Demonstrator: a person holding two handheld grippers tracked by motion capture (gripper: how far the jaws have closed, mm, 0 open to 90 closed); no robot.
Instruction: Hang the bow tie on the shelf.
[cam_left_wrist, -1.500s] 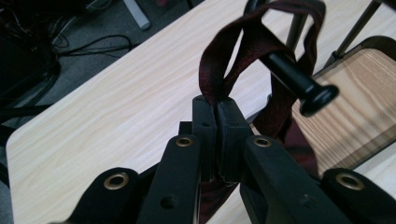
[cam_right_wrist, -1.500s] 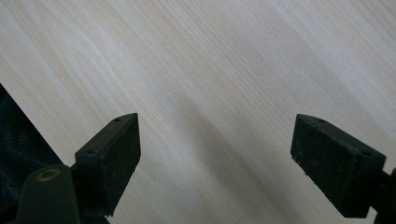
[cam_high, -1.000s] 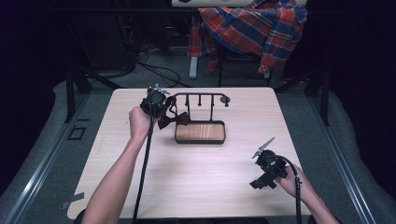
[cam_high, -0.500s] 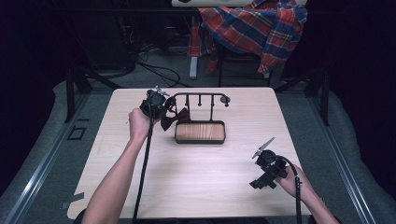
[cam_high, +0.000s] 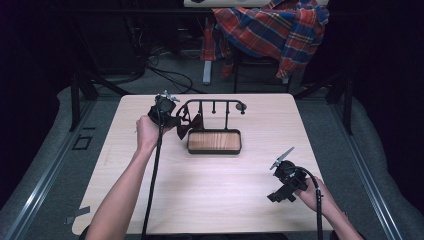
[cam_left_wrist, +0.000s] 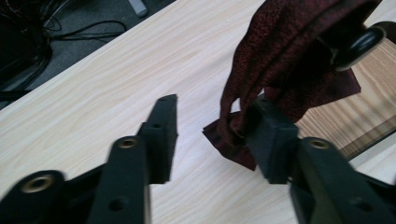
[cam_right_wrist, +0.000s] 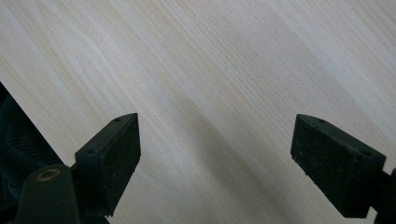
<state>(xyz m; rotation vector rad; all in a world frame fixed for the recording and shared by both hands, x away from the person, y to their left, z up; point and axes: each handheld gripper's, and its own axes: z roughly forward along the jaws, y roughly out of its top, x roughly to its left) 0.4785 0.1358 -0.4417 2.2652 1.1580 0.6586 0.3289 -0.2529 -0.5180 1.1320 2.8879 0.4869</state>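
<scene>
Since a second ago, little moved: left gripper (cam_high: 176, 121) stays at the rack's left end, dark red cloth (cam_high: 189, 124) hangs slightly lower/closer to the tray than before; right gripper unchanged.

High view: light wood desk (cam_high: 215, 195) with a black rack (cam_high: 214, 106) standing over a wood-bottomed tray (cam_high: 214, 142) near the far middle. Left hand (cam_high: 146, 134) holds the left gripper just beside the rack's left end. Cloth hangs off the rack's left end, lower part spread toward the tray's left rim; whether it touches the tray, cannot tell.

Left gripper view: jaws stand moderately apart, bare desk between them. Cloth (cam_left_wrist: 285, 60) drapes down from the rack's round black end knob (cam_left_wrist: 362, 43) and its lower fold lies against the inner face of the right-hand jaw; the other jaw is clear of it, so no pinch on the cloth. Tray wood visible behind at right.

Right gripper (cam_high: 274, 195) sits near the desk's near-right area, well apart from rack and tray, held by the right hand (cam_high: 312, 194), cable trailing back. Right gripper view: jaws wide apart, holding nothing, plain desk grain (cam_right_wrist: 219, 84) below them.

Plaid shirt (cam_high: 270, 27) draped over a chair behind the desk.
</scene>
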